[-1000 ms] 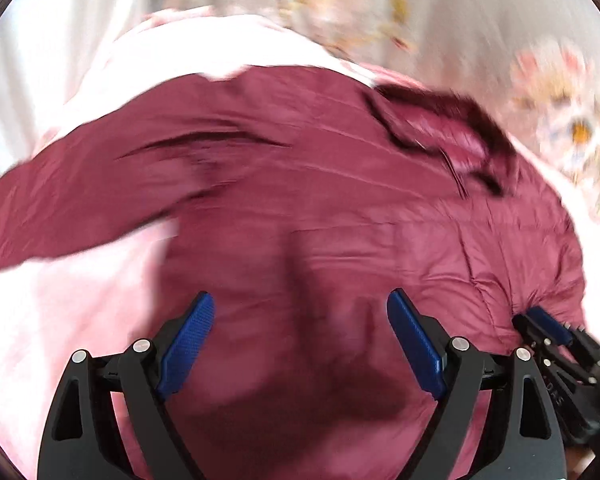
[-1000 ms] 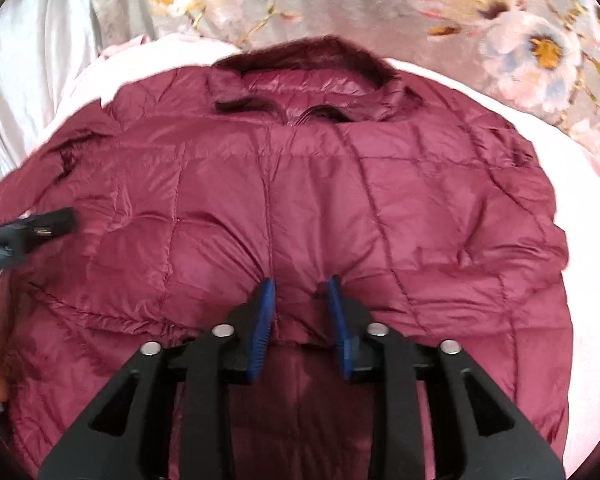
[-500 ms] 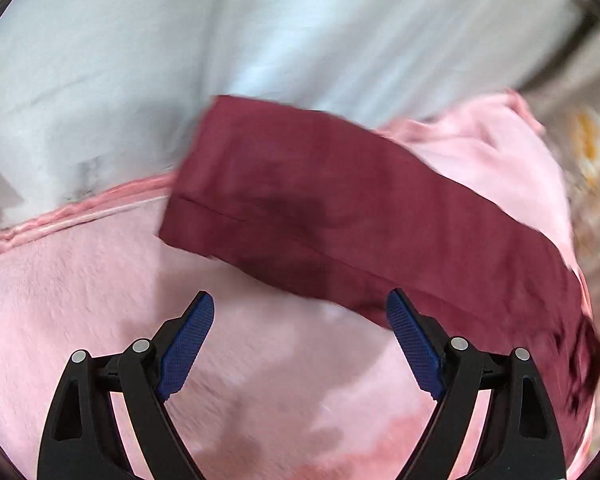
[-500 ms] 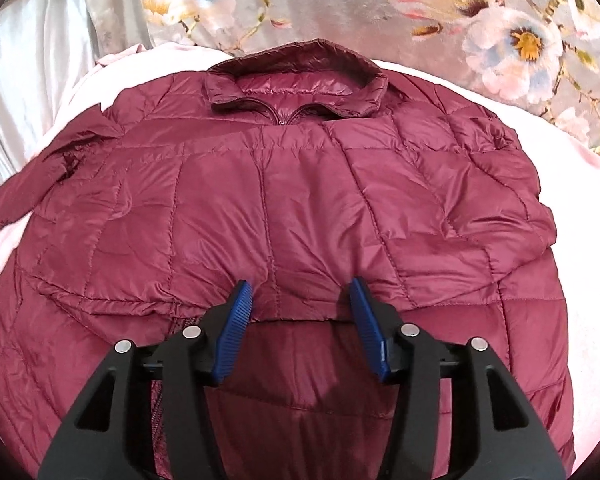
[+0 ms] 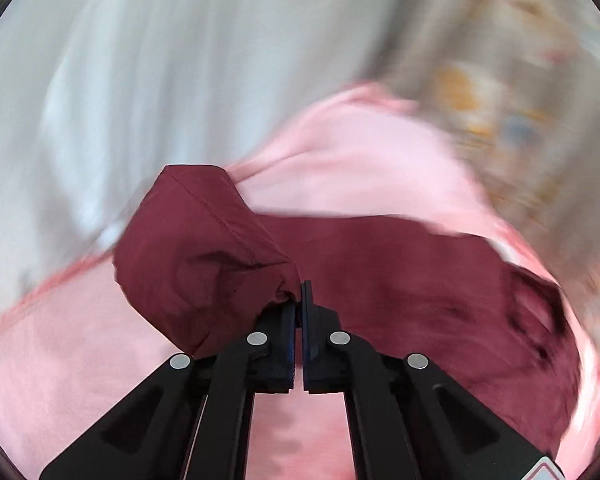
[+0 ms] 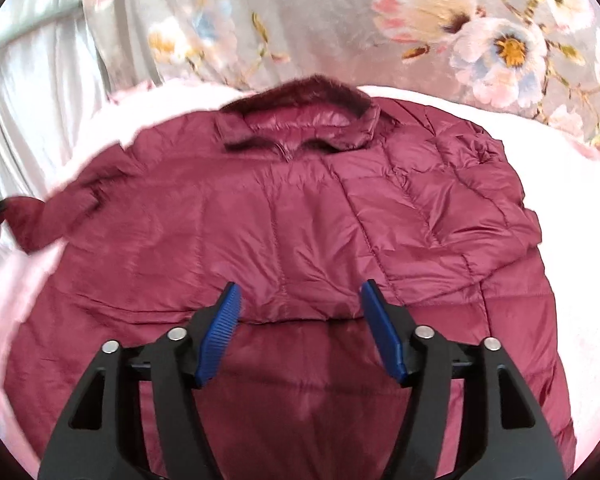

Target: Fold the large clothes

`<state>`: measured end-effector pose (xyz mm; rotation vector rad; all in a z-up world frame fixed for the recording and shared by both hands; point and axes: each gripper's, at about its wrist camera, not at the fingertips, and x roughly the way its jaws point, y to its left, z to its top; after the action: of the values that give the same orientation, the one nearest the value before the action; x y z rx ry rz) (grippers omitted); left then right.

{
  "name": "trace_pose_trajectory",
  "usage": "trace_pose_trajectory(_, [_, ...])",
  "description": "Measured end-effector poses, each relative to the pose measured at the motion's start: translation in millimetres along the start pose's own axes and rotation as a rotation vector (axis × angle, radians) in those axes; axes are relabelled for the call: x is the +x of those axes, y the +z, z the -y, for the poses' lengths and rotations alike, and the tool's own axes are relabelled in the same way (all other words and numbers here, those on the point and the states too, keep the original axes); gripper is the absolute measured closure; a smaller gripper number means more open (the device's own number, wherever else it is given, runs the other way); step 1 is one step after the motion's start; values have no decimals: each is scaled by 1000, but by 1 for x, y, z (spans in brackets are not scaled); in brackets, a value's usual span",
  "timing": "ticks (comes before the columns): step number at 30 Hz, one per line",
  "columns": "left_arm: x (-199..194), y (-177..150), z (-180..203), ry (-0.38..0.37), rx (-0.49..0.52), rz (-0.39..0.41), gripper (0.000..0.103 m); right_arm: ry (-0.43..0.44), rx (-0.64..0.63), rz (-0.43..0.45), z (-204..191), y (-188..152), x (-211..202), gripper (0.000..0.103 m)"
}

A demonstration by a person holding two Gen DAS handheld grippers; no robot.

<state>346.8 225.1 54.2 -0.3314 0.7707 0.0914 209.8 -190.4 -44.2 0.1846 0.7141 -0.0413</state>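
Note:
A maroon quilted jacket (image 6: pixel 320 220) lies flat on a pink blanket (image 6: pixel 560 280), collar (image 6: pixel 300 120) at the far side, hem folded up over the lower body. My right gripper (image 6: pixel 300 308) is open and empty, hovering above the folded hem edge. My left gripper (image 5: pixel 298 304) is shut on the cuff end of the jacket's left sleeve (image 5: pixel 204 256), lifted off the blanket (image 5: pixel 60 360); the sleeve runs right toward the jacket body (image 5: pixel 460 288). In the right wrist view the sleeve (image 6: pixel 52 212) stretches to the far left, where the left gripper shows at the edge.
A grey floral quilt (image 6: pixel 380 20) lies bunched beyond the collar. White bedding or curtain (image 6: pixel 28 100) hangs at the far left and also fills the upper left wrist view (image 5: pixel 140 80). The pink blanket extends around the jacket on both sides.
My left gripper swung left from the jacket body to the sleeve cuff and shut on it, lifting it. My right gripper let go of the folded hem and opened wide.

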Motion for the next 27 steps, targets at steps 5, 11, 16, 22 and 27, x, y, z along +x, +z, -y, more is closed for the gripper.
trace_pose_trajectory(5, [-62, -24, 155, -259, 305, 61, 103, -11, 31, -12, 13, -9, -23, 38])
trace_pose_trajectory(11, [-74, -111, 284, -484, 531, -62, 86, -24, 123, -24, 46, -30, -47, 35])
trace_pose_trajectory(16, [-40, -172, 314, -513, 551, -193, 37, -50, 146, -37, 63, -45, -57, 35])
trace_pose_trajectory(22, [-30, -171, 264, -536, 406, -275, 30, -31, 168, -21, 75, -42, -65, 34])
trace_pose_trajectory(27, [0, -126, 204, -408, 249, -264, 30, 28, 242, -43, 85, -20, -52, 34])
